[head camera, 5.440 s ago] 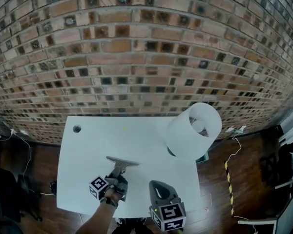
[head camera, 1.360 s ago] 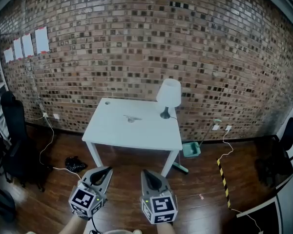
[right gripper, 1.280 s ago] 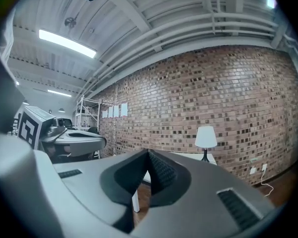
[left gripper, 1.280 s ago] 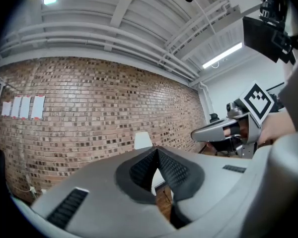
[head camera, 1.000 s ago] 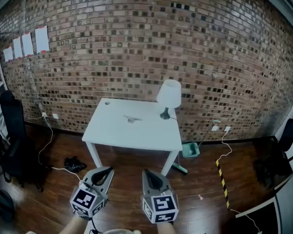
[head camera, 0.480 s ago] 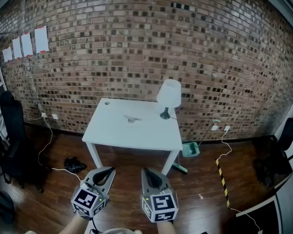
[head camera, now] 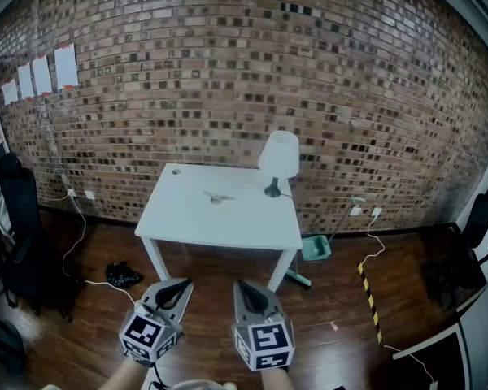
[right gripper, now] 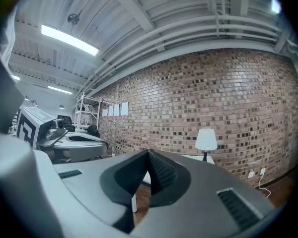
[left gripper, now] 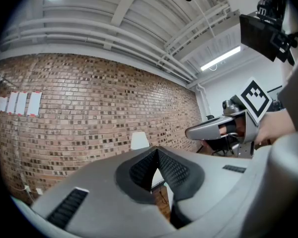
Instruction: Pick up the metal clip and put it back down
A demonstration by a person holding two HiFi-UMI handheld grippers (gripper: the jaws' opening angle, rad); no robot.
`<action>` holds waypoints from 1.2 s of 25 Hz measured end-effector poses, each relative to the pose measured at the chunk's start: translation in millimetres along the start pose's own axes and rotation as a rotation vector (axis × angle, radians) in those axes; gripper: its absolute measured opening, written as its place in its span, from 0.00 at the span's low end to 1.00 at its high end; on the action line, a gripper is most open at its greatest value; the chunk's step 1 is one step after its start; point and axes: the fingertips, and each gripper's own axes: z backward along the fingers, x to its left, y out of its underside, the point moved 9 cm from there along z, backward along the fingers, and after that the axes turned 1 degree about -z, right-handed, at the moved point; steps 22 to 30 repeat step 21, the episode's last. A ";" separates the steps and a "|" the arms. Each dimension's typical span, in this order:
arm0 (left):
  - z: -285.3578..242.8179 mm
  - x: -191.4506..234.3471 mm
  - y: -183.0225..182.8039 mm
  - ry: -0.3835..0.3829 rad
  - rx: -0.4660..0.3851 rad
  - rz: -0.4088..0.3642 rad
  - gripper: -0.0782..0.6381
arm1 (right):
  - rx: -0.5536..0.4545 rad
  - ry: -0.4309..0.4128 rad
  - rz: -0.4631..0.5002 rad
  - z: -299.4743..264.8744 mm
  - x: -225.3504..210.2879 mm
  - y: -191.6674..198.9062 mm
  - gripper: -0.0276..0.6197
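Backed off the worktop (head camera: pixel 228 222), left tool (head camera: pixel 181 283) and right tool (head camera: pixel 240 284) are closed, empty; only the head view shows the clip (head camera: pixel 217 196).

no legible text, white sheets (head camera: pixel 42 73) on brick wall (head camera: pixel 228 71) too small to read

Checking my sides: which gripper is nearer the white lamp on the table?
Right. The right gripper hangs well short of the table, roughly in line with the lamp; the left gripper is beside it, further from the lamp. Both are far off.
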 end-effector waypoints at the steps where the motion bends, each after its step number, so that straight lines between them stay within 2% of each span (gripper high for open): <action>1: -0.1 -0.1 -1.0 0.000 0.002 0.000 0.12 | -0.001 0.002 0.000 0.4 -0.6 -0.7 0.03; 30: -3.6 8.9 -14.0 -0.025 -0.041 -0.006 0.12 | -0.031 -0.027 0.041 -8.8 -0.7 -16.2 0.03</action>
